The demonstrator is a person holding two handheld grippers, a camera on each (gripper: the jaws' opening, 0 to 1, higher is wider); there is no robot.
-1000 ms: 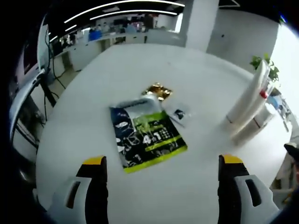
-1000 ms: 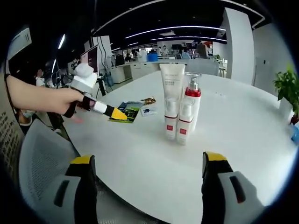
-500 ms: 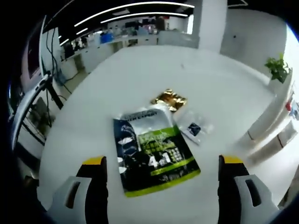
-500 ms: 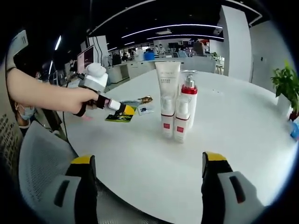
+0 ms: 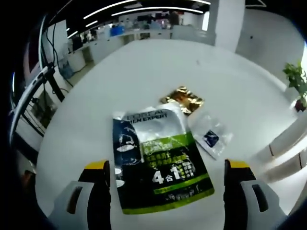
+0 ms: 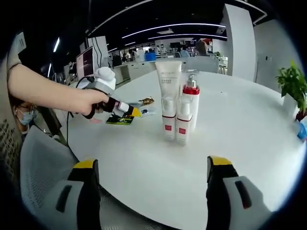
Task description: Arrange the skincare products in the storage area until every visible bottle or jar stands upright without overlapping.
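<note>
Left gripper view: my left claw (image 5: 163, 189) hangs wide open and empty over the green-and-black sachet (image 5: 158, 160), one jaw on each side of it.
Right gripper view: my right claw (image 6: 151, 184) is wide open too, holding nothing, low at the near edge of the tabletop (image 6: 230, 129), well short of the bottles.
Flat packets: the green-and-black sachet lies flat on the tabletop; the gold foil sachet (image 5: 182, 98) touches its far corner and the clear sample packet (image 5: 209, 135) lies just beside its right edge. I cannot tell whether they overlap.
Sachet handling: I judge it light, thin and floppy with a slick film face; it will buckle if pinched mid-panel, so I would take a sealed edge or corner, lifting the rim off the tabletop first.
Foil and clear packets: likely lighter still and prone to slide; an edge pinch again.
Standing group: the white tube (image 6: 167, 98) stands on its cap, the red-collared pump bottle (image 6: 189, 103) beside it, with two small white bottles (image 6: 175, 122) in front, close together or touching.
Bottle handling: rigid, smooth plastic, probably top-heavy where tall; I would hold them across the body, low.
Containers: all look closed; contents cannot be seen.
Person: a hand (image 6: 91, 101) grips my left claw's handle above the sachets.
</note>
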